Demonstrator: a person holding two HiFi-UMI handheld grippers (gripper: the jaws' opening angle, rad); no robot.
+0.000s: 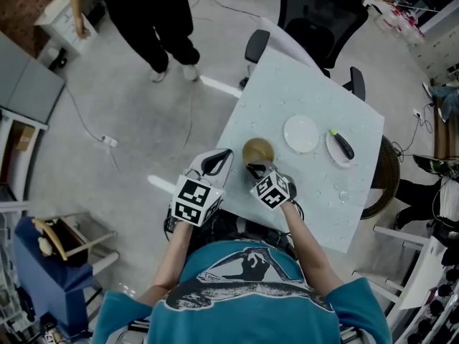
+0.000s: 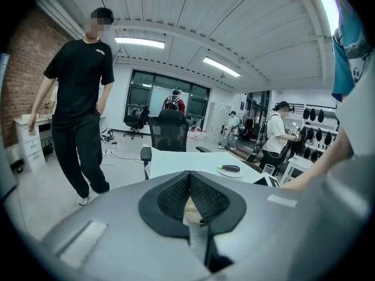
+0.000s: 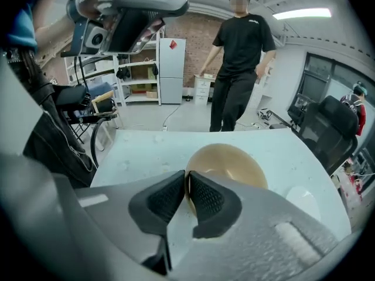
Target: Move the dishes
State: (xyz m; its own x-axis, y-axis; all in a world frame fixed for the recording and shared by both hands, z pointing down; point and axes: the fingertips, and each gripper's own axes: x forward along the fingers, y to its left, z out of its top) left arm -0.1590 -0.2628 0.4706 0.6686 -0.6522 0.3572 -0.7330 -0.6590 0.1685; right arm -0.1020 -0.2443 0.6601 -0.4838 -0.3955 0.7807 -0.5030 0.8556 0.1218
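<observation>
Tan bowl [image 1: 258,150] sits near the front edge of the pale table [image 1: 323,192], directly ahead of my right gripper [image 1: 253,168]. Its jaws are almost together, pinching the bowl's near rim. My left gripper [image 1: 224,156] is just left of the bowl, jaws closed on nothing. I judge the right hand to be the working one. Beyond lie an empty white plate [image 1: 300,133], then a plate [image 1: 333,153] with an eggplant [image 1: 343,146] lying diagonally. No legible writing anywhere.
</observation>
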